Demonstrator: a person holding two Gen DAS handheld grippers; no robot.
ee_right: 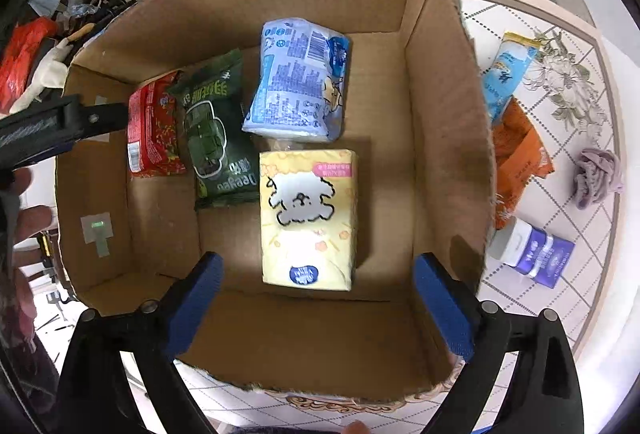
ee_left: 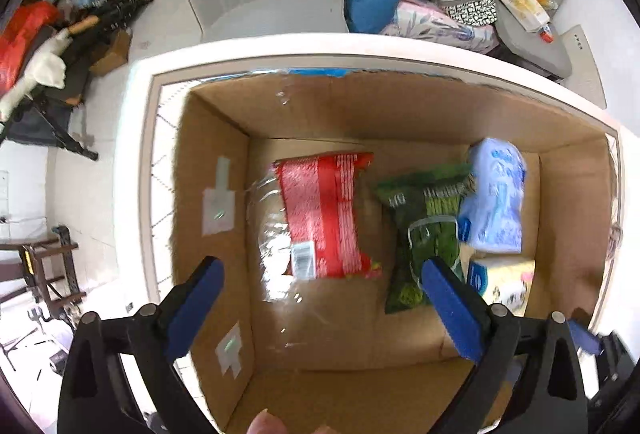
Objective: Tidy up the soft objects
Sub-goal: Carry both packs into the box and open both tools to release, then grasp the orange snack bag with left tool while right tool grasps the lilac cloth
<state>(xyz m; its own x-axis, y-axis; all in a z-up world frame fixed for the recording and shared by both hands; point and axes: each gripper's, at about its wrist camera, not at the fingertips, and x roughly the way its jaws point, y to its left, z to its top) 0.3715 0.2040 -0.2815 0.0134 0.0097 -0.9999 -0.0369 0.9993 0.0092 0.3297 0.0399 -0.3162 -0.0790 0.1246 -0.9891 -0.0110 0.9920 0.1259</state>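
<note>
Where box (ee_right: 444,138) gapes, crumpled packs (ee_right: 298,80).

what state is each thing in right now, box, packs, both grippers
box: open top, upright
red pack: flat in box
green pack: flat in box
blue pack: in box
yellow pack: flat in box
left gripper: open, empty
right gripper: open, empty
orange pack: outside, on table

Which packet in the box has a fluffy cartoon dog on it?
The yellow tissue pack, lying nearest the right gripper; the red, green and blue packets show no dog like it.
</note>
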